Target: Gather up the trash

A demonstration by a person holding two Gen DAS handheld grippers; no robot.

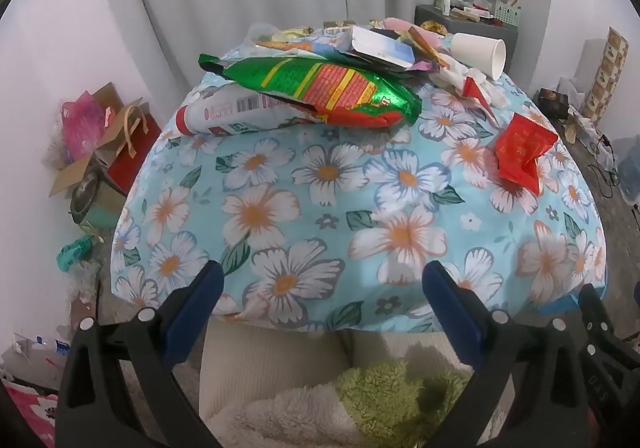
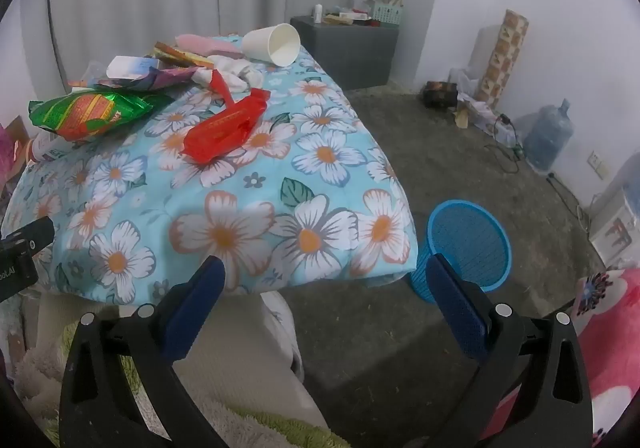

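Trash sat on floral cloth (image 2: 240, 208): red wrapper (image 2: 224, 132) mid-cloth, chip bag (image 2: 88, 116) beyond. Left gripper (image 1: 320, 304) & right gripper (image 2: 324, 288) both wide open, empty. Risk: foil slipping from pads; drop missing blue bin (image 2: 468, 244) beside cloth's corner.

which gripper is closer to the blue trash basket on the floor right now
Right. The right gripper hangs open at the table's near corner, with the blue basket just beyond its right finger. The left gripper faces the flowered tablecloth farther left; the basket is outside its view.
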